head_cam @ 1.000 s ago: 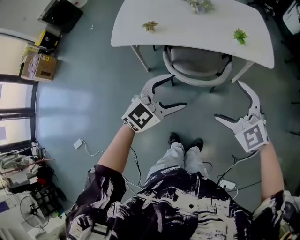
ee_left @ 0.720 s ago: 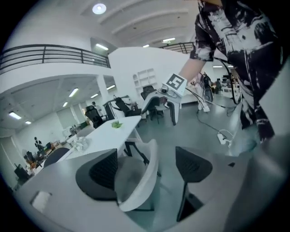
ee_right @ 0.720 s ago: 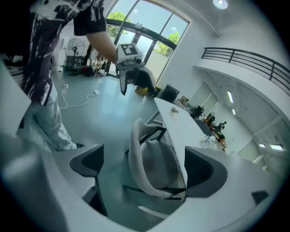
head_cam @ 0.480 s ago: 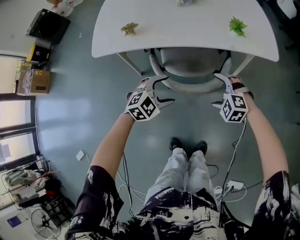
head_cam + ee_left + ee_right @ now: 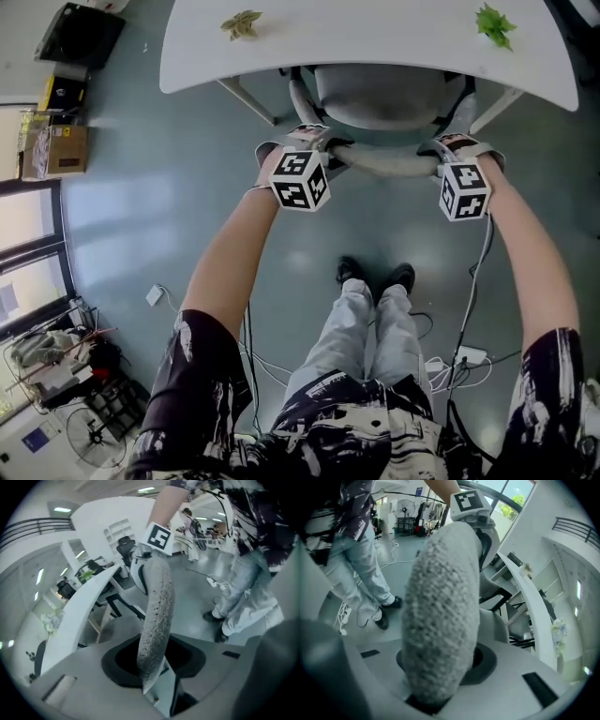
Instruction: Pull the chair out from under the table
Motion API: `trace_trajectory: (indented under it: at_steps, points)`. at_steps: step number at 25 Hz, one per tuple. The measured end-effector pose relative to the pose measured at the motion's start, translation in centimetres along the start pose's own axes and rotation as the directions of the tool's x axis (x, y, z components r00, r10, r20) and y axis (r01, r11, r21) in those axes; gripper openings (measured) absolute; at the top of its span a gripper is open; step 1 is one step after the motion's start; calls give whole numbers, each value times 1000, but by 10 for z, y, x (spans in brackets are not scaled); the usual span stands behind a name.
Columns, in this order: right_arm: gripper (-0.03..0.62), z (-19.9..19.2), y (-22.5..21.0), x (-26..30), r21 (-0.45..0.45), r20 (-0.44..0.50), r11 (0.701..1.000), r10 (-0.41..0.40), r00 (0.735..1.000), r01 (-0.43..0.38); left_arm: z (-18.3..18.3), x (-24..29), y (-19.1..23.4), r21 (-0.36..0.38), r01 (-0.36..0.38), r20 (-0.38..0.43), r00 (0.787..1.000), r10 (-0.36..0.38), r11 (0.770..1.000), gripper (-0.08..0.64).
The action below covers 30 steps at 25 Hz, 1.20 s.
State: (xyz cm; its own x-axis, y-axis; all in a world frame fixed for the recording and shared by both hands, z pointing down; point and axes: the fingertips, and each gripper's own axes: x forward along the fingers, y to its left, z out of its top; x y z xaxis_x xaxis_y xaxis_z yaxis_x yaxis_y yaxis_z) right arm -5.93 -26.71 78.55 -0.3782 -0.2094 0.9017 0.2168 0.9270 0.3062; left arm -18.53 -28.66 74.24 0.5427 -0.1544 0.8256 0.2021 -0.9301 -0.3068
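Chair [image 5: 384, 94] at 12 o'clock, seat tucked under bench [image 5: 375, 37]. Left gripper [image 5: 315, 142] at 11, right gripper [image 5: 454, 148] at 1, jaws just closing, clamped on its curved back.

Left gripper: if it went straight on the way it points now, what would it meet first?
The chair's backrest: the left gripper has just been closing its jaws on it, so the backrest likely blocks any advance at once.

left gripper [image 5: 317, 142], right gripper [image 5: 456, 146], reaching forward, jaws just closed on chair back [image 5: 386, 164]
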Motion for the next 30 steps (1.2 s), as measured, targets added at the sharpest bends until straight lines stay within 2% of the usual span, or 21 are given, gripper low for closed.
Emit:
trace_trajectory:
  at_steps: [1,3,10,16,30]
  points:
    - [101,0,2,0,-15,1,999,29,1000,-29,-1,1,-1,53,23,-19,1000,-22,998,121]
    - [94,0,4,-1,-23,0,998,57,998,-57,0,1,-3,100,59,-30,998,-57,993,103]
    - [86,0,7,-7,18,-17,997,74,997,-74,6,-3,-8,112,68,-38,997,-64,991,92]
    - [83,14,33,-13,46,-22,996,81,997,-79,12,-11,-36,130,67,-61,996,-60,989,86]
    - [80,82,205,-45,36,-40,997,75,996,-74,63,-47,-213,132,110,-80,992,-100,985,80]
